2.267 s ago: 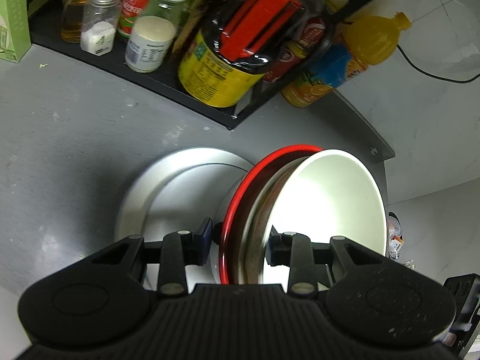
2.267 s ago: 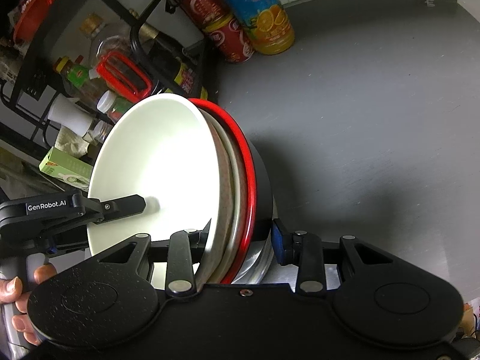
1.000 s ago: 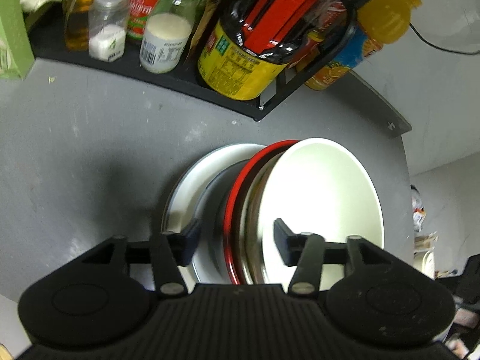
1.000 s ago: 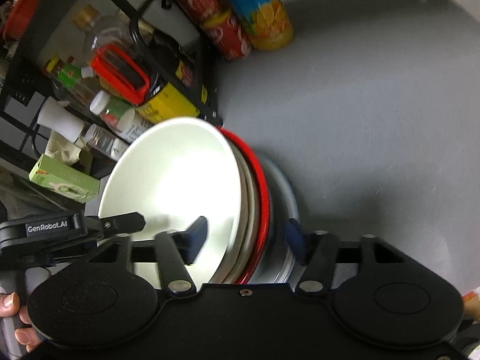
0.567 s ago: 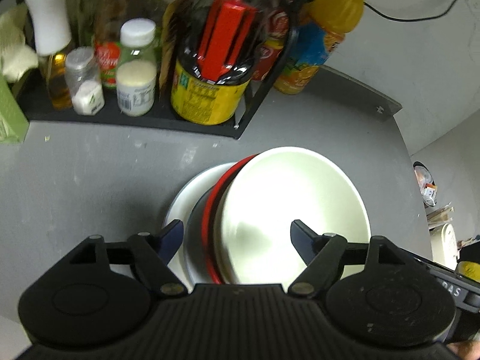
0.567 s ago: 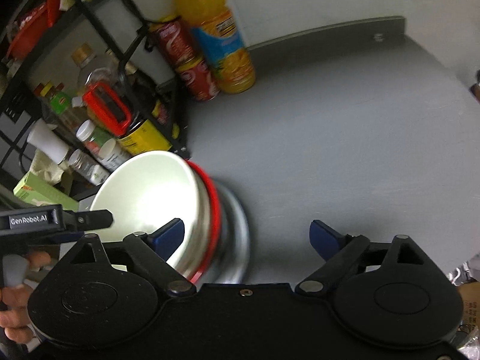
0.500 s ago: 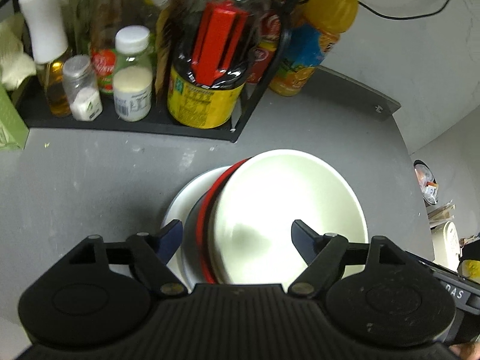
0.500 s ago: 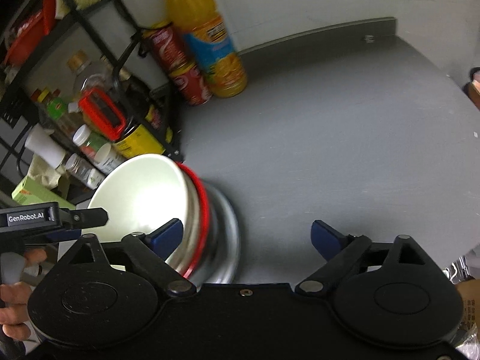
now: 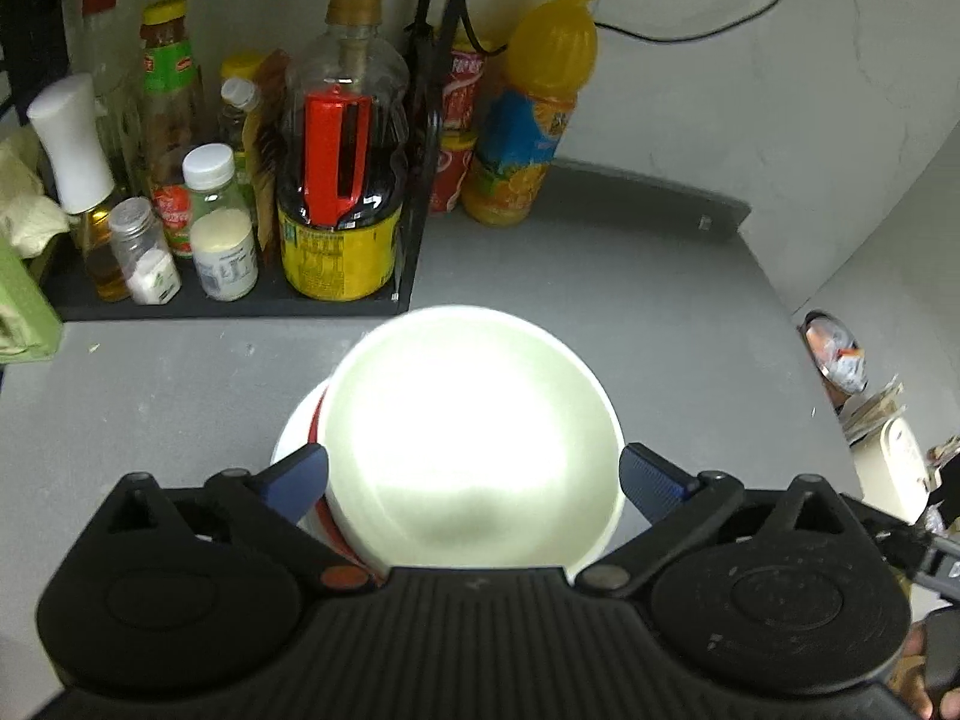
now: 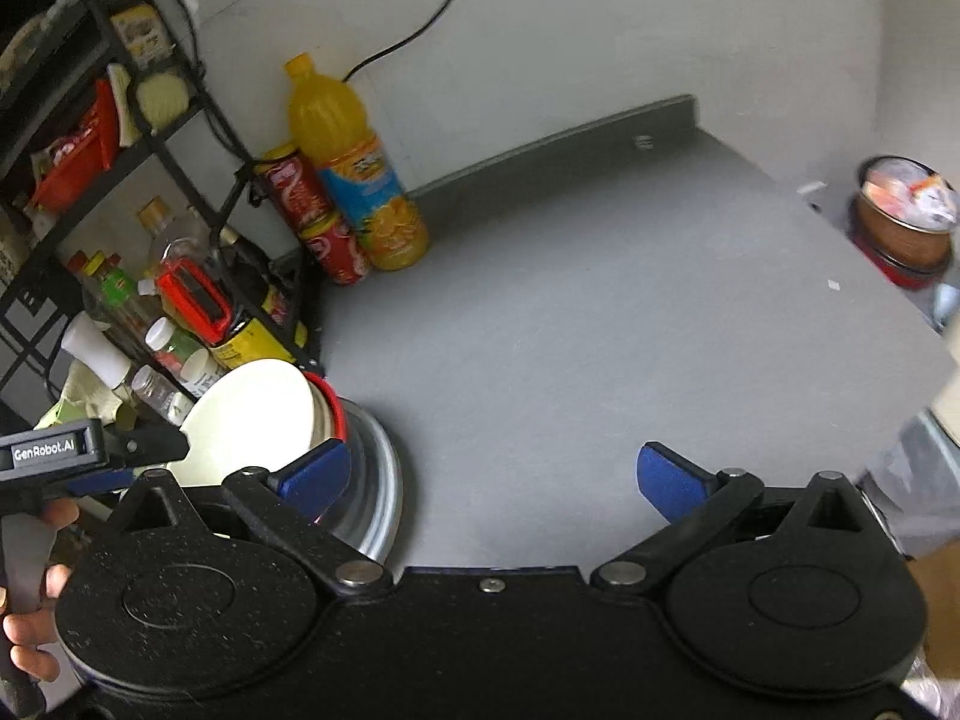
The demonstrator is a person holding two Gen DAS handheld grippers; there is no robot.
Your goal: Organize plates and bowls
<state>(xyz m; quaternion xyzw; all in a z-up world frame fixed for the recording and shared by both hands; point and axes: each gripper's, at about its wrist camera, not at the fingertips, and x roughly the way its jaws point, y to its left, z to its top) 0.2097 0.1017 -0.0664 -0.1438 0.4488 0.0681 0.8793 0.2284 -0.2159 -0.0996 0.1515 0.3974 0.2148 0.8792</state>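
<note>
I am holding my left hand-held gripper [image 9: 471, 474] with its jaws spread wide, one blue pad on either side of the white bowl [image 9: 474, 438] and gripping nothing. The bowl is sitting topmost in a nested stack: below it a red-rimmed dish [image 10: 335, 405], then a steel plate [image 10: 384, 474], all resting on the grey surface [image 10: 570, 330] just in front of the condiment rack [image 9: 240, 300]. Glare is washing out the bowl's interior, so what lies between bowl and red rim is probably another dish, but I cannot confirm it. My right hand-held gripper [image 10: 492, 474] is likewise gaping and empty, pointing over bare surface with the stack off to its left. The stack is lying straight ahead of the left one, which is the nearer; being round, it offers no long axis.
</note>
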